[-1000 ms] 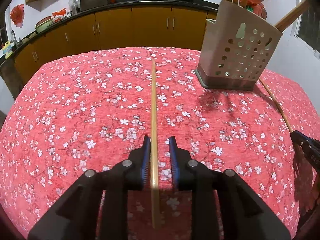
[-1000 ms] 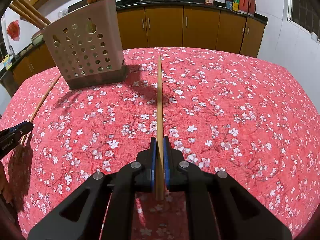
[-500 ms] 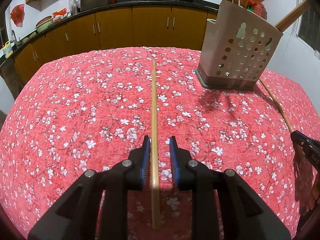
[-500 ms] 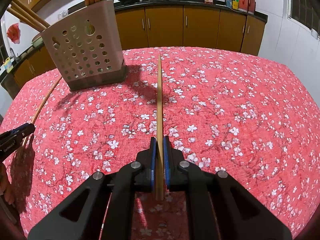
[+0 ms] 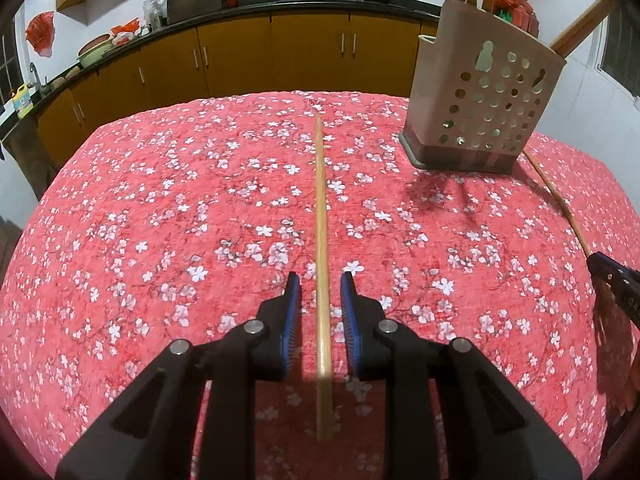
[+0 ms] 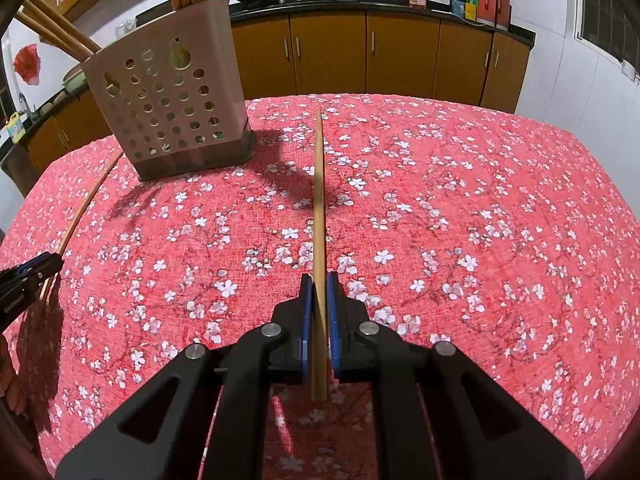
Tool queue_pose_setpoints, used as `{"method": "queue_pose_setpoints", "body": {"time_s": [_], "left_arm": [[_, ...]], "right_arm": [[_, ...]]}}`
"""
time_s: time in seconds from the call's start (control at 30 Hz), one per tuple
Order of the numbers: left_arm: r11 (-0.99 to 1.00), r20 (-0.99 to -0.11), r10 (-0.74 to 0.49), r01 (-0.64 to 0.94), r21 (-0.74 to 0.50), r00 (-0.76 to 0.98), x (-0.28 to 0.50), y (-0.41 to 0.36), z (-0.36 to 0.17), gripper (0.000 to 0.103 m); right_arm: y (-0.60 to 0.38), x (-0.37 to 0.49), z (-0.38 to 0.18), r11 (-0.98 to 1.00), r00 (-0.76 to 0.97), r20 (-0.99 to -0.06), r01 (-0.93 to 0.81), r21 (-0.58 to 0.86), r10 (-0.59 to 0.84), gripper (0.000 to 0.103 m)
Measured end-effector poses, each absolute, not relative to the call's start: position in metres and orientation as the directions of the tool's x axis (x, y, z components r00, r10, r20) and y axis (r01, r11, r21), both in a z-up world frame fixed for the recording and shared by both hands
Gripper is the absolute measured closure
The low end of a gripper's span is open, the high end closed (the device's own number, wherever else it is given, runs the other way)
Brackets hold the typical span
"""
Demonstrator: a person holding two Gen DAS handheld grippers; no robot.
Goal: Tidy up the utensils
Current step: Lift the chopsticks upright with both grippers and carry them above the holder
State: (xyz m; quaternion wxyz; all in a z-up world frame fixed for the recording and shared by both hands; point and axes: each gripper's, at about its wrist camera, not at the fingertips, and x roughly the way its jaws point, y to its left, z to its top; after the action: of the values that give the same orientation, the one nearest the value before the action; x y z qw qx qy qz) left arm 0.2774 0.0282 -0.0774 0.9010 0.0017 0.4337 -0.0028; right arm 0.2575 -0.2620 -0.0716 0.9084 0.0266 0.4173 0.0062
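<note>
Obs: your right gripper (image 6: pixel 319 282) is clamped on a wooden chopstick (image 6: pixel 319 200) near its thick end, tip aimed at the far side of the table.

Your left gripper (image 5: pixel 320 280) straddles a second chopstick (image 5: pixel 321 220), jaws narrow, pads clear of the wood; whether it rests on the red floral cloth (image 5: pixel 160 220) I cannot tell.

Perforated utensil holder (image 5: pixel 484 104) stands far right in the left view, already stocked.

Judgement: sticks are light, stiff, smooth, and prone to pivot. Grip near the thick end, squarely.
</note>
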Motion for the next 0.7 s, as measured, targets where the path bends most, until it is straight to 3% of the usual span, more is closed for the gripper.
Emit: {"method": "queue_pose_setpoints", "body": {"time_s": [0.2, 0.3, 0.37, 0.7], "left_arm": [[1.0, -0.782, -0.002, 0.006, 0.002, 0.623, 0.275, 0.028, -0.078, 0.081], [1.0, -0.782, -0.002, 0.004, 0.001, 0.623, 0.275, 0.029, -0.077, 0.086], [1.0, -0.782, -0.006, 0.012, 0.002, 0.623, 0.276, 0.028, -0.077, 0.094], [0.998, -0.789, -0.053, 0.048, -0.03, 0.612, 0.253, 0.038, -0.058, 0.095]], "right_arm": [[-0.259, 0.257, -0.072, 0.999, 0.651, -0.758, 0.009, 0.047, 0.03, 0.094], [-0.26, 0.257, -0.071, 0.999, 0.651, -0.758, 0.008, 0.053, 0.035, 0.095], [-0.262, 0.257, -0.071, 0.998, 0.652, -0.757, 0.007, 0.063, 0.043, 0.095], [-0.272, 0.225, -0.034, 0.996, 0.74, -0.67, 0.003, 0.09, 0.058, 0.095]]}}
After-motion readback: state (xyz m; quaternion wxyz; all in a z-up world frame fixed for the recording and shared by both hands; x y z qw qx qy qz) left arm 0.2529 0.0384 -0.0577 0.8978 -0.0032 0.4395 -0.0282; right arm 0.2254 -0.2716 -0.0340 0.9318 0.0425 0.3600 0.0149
